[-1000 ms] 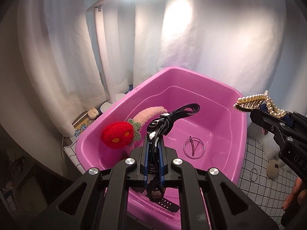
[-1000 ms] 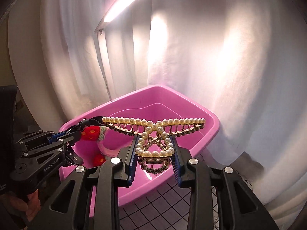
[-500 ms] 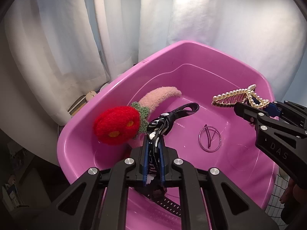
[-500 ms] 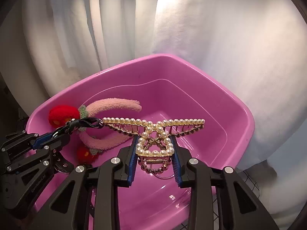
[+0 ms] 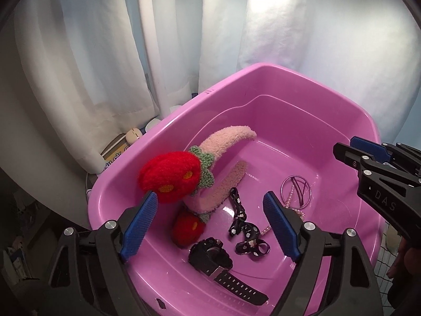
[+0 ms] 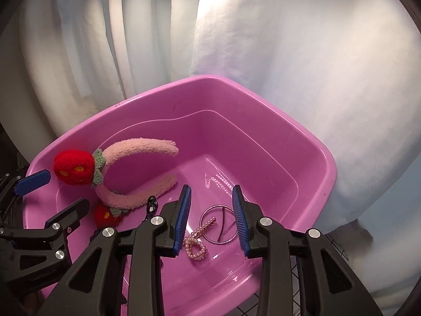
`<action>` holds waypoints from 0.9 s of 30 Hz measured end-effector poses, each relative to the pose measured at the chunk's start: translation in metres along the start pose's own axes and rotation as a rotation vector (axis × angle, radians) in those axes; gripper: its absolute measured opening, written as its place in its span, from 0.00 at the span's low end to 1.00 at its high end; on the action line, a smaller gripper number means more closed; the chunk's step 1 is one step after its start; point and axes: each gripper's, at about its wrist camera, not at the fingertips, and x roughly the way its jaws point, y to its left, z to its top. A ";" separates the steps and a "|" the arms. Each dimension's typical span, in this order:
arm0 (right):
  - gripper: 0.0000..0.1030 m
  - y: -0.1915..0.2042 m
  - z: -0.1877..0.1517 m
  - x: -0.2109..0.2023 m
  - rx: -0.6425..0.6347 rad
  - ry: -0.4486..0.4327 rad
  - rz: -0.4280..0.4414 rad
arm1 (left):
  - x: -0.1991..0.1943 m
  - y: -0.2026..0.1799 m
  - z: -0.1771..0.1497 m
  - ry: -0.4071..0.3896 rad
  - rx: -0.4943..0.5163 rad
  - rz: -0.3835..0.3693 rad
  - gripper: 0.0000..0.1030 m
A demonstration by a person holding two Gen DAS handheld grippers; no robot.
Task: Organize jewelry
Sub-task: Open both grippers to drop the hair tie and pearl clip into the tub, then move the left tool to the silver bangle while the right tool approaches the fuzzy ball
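Note:
A pink plastic tub (image 5: 297, 79) (image 6: 263, 94) holds the jewelry. On its floor lie a fuzzy pink headband with red strawberries (image 5: 181, 173) (image 6: 121, 168), a black spotted ribbon (image 5: 243, 229), a black watch (image 5: 213, 258), a thin round hoop (image 5: 296, 192) (image 6: 219, 223) and a pearl hair clip (image 6: 197, 239). My left gripper (image 5: 210, 221) is open and empty above the ribbon and watch. My right gripper (image 6: 211, 218) is open and empty above the pearl clip and hoop; it also shows in the left wrist view (image 5: 368, 155).
White curtains (image 6: 263, 39) hang close behind and around the tub. A white checked cloth (image 5: 381, 276) covers the table at right. Small items, a card and a beige object (image 5: 131, 137), lie behind the tub's left corner.
Both grippers have opened. The black ribbon dropped from the left one and the pearl clip from the right one onto the tub floor. Both views moved closer over the tub.

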 end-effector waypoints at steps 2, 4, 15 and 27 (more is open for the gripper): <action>0.30 0.000 0.000 -0.001 0.002 -0.001 0.001 | -0.002 0.002 -0.001 0.006 -0.004 -0.001 0.79; 0.30 0.001 -0.001 -0.002 0.006 -0.003 0.005 | -0.004 0.004 -0.003 0.009 -0.010 0.005 0.79; 0.34 -0.005 -0.008 -0.038 0.040 -0.058 0.013 | -0.032 0.016 -0.008 -0.030 -0.059 -0.024 0.80; 0.67 -0.042 -0.047 -0.123 0.121 -0.177 -0.070 | -0.077 -0.015 -0.009 -0.115 -0.041 -0.114 0.82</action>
